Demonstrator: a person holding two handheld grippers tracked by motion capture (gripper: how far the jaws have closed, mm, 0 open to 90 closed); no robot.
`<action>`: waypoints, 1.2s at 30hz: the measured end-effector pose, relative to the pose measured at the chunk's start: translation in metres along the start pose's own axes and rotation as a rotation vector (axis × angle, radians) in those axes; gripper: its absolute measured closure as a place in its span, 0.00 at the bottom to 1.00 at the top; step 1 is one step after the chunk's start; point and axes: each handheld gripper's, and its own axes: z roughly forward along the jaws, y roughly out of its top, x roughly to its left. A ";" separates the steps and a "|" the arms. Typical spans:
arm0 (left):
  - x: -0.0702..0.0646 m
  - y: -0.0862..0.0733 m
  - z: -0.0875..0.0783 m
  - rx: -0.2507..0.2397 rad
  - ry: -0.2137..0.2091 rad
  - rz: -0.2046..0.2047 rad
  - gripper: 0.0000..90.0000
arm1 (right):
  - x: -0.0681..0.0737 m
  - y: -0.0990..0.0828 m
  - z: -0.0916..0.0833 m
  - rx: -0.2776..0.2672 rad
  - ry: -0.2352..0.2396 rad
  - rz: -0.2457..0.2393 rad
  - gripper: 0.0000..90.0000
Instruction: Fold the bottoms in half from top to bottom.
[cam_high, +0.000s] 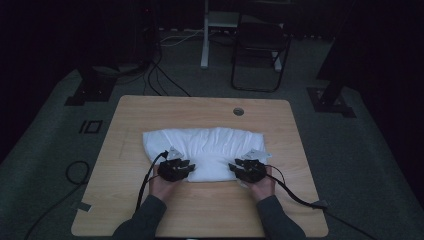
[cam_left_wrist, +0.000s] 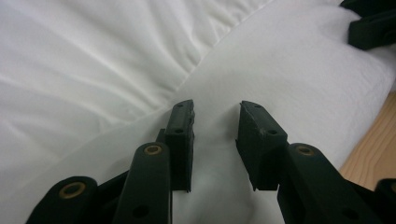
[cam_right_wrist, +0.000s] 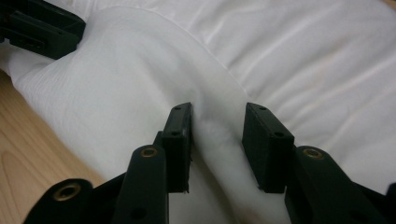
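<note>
At the bottom of the high view, two sleeved forearms come in, each hand holding a gripper at the near edge of the white cloth (cam_high: 205, 150). The left gripper (cam_high: 186, 165) and right gripper (cam_high: 239, 167) both rest on that near hem, with jaws partly apart. In the left gripper view its jaws straddle a flat stretch of cloth (cam_left_wrist: 280, 70) without pinching it. In the right gripper view a raised ridge of cloth (cam_right_wrist: 215, 135) stands between the jaws; whether the pads press it is hard to tell, though a gap seems to remain.

The cloth lies centre frame on the table (cam_high: 150, 107), already folded into a wide band, I'd judge; gripping the hem and folding again remains.

Bare wood surrounds it, widest toward the top of the frame, where a grommet hole (cam_high: 238, 111) sits upper right.
</note>
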 end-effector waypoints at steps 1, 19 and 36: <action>0.000 0.000 0.000 0.000 0.000 0.000 0.74 | 0.000 0.000 0.000 0.000 0.000 0.000 0.70; 0.041 -0.025 -0.018 -0.064 0.183 -0.097 0.71 | -0.023 -0.027 -0.005 0.057 -0.084 0.083 0.77; 0.031 -0.038 -0.033 -0.038 0.144 -0.160 0.72 | -0.015 -0.033 -0.011 0.069 -0.042 0.086 0.78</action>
